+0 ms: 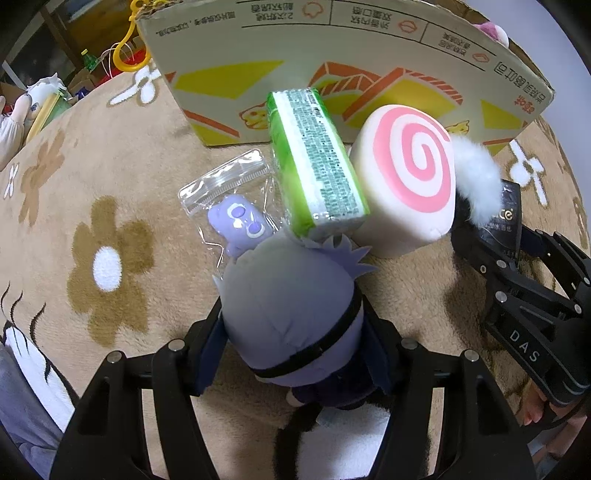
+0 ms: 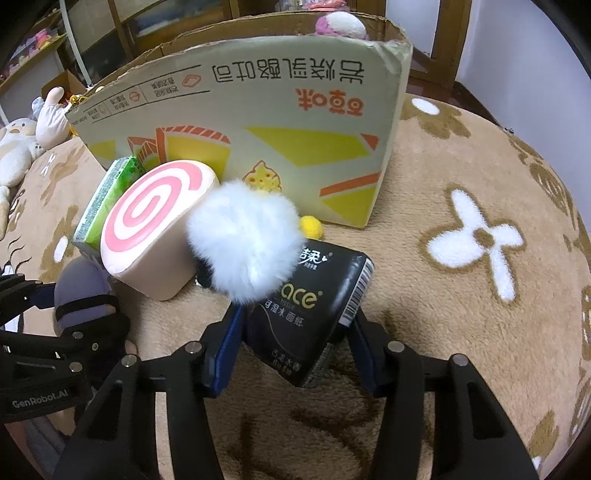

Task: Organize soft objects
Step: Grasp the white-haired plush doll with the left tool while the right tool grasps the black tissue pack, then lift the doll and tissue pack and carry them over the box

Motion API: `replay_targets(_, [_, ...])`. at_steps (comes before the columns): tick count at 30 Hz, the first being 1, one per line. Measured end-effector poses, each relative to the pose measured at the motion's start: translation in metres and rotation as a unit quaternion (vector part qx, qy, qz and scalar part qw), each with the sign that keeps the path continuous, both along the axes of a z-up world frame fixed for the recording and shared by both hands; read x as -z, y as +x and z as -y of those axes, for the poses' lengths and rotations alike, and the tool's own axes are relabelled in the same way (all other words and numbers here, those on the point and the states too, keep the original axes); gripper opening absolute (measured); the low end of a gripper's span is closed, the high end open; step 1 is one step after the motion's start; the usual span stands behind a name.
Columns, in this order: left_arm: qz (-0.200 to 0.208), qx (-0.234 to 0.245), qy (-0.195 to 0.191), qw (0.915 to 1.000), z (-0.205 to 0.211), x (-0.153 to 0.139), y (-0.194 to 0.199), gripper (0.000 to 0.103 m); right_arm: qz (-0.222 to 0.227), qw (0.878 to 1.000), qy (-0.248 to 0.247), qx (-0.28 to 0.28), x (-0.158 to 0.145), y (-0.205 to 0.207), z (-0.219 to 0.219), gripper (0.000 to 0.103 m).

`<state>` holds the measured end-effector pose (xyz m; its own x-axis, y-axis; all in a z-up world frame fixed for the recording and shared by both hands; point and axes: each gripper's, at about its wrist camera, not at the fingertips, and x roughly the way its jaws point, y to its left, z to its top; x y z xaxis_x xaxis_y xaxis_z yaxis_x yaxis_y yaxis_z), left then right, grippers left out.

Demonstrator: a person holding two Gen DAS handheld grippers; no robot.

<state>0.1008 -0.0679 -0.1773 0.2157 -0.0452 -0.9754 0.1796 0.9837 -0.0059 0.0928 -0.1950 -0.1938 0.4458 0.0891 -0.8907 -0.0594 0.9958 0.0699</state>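
My left gripper (image 1: 295, 328) is shut on a grey-purple plush doll (image 1: 291, 306) lying on the flowered blanket. My right gripper (image 2: 295, 325) is shut on a black tissue pack (image 2: 314, 310); it also shows in the left wrist view (image 1: 506, 218). A white fluffy pompom (image 2: 243, 236) rests on the pack's far end. A pink-swirl roll squishy (image 1: 406, 177) and a green tissue pack (image 1: 317, 162) lean in front of the open cardboard box (image 1: 332, 48). A purple toy in a clear bag (image 1: 236, 218) lies left of the green pack.
A small yellow pompom (image 2: 312, 225) sits by the box (image 2: 258, 110). A pink-white plush (image 2: 341, 24) sticks out of the box. Plush toys (image 2: 18, 147) lie at the far left. A yellow plastic hook (image 1: 129, 51) hangs beside the box.
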Motion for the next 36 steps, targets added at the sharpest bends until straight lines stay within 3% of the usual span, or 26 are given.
replay_targets(14, [0.043, -0.015, 0.008, 0.9989, -0.013, -0.018, -0.018, 0.064, 0.013, 1.0, 0.016, 0.008, -0.021, -0.027, 0.01, 0.048])
replay_targets(25, [0.113, -0.023, 0.018, 0.9932, -0.02, -0.056, -0.037, 0.064, 0.059, 0.998, 0.02, 0.014, -0.06, -0.054, 0.018, 0.048])
replay_targets(34, [0.204, -0.028, 0.023, 0.9782, -0.023, -0.1, -0.057, 0.064, 0.124, 0.992, 0.018, 0.017, -0.098, -0.069, 0.021, 0.048])
replay_targets(36, [0.237, -0.03, 0.027, 0.9707, -0.024, -0.112, -0.063, 0.064, 0.141, 0.99, 0.018, 0.017, -0.107, -0.071, 0.02, 0.048])
